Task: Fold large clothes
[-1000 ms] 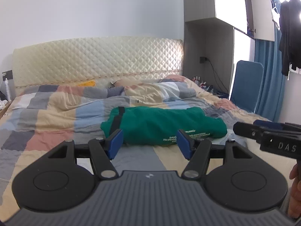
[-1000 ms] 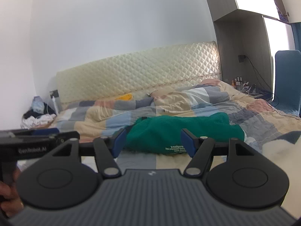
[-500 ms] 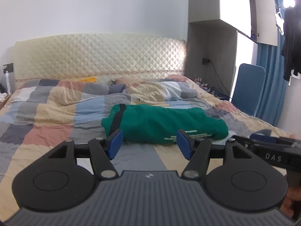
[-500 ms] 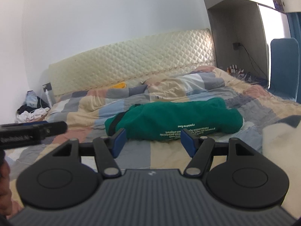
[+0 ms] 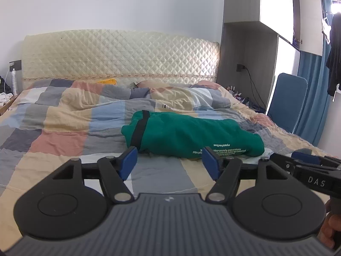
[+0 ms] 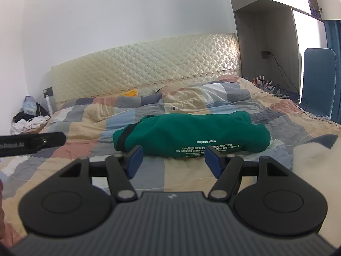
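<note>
Green sweatshirt (image 5: 191,136) lies bunched on our patchwork quilt (image 5: 64,128), in the middle of the bed, just past both sets of blue pads. Our left gripper (image 5: 169,163) has just been opening and now stands wider than a second ago, with nothing between its jaws. Our right gripper (image 6: 173,160) stays spread and empty too. The sweatshirt has not moved.

Patchwork quilt (image 5: 64,128) in blue, grey, peach and cream covering the bed; cream quilted headboard (image 5: 119,57) against the wall. Yellow item (image 5: 107,81) near the headboard. Blue chair (image 5: 286,102) beside blue curtain (image 5: 309,98); dark garments (image 5: 334,55) hanging above.
</note>
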The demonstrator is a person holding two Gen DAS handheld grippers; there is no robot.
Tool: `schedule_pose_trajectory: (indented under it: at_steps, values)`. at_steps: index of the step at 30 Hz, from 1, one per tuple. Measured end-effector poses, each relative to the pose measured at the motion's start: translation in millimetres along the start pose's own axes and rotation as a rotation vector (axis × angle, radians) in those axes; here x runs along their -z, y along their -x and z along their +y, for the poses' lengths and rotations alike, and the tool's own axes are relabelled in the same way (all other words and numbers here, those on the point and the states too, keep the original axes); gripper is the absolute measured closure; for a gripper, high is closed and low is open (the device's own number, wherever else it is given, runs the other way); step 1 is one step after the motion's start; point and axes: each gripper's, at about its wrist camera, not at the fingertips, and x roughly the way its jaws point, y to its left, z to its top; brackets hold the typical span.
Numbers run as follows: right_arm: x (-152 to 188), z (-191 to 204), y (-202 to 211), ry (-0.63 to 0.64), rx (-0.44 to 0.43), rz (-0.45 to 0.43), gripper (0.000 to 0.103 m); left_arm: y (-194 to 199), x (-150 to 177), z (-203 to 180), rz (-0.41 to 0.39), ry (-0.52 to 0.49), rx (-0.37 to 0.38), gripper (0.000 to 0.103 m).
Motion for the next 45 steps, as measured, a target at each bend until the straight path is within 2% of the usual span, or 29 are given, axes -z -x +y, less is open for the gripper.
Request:
schedule_pose_trajectory:
  at_steps: [4, 6, 9, 16, 23, 25, 36, 38, 45]
  values:
    - [0, 2, 2, 0.006, 0.005, -0.008, 0.035, 1, 2, 1, -0.001, 0.000, 0.007, 0.022]
    - [0, 2, 2, 0.011, 0.010, -0.008, 0.035, 2, 3, 1, -0.006, -0.009, 0.008, 0.012]
    - [0, 2, 2, 0.008, 0.015, -0.008, 0.035, 2, 3, 1, -0.003, -0.004, 0.007, 0.004]
    - [1, 3, 3, 0.008, 0.021, -0.010, 0.035, 0, 7, 0, 0.013, -0.012, -0.021, 0.002]
    - [2, 5, 3, 0.012, 0.025, -0.008, 0.033, 5, 4, 1, -0.004, 0.000, -0.038, 0.001]
    - [2, 5, 3, 0.008, 0.027, -0.011, 0.025, 5, 4, 3, -0.005, 0.005, -0.037, 0.001]
    - [2, 2, 0, -0.001, 0.041, 0.002, 0.016, 10, 3, 4, -0.008, 0.014, -0.068, 0.001]
    - [3, 2, -2, 0.002, 0.049, 0.010, 0.001, 9, 2, 6, 0.002, 0.029, -0.052, 0.001]
    - [3, 1, 0, 0.003, 0.071, -0.006, 0.000, 8, 1, 7, 0.016, 0.036, -0.060, 0.001]
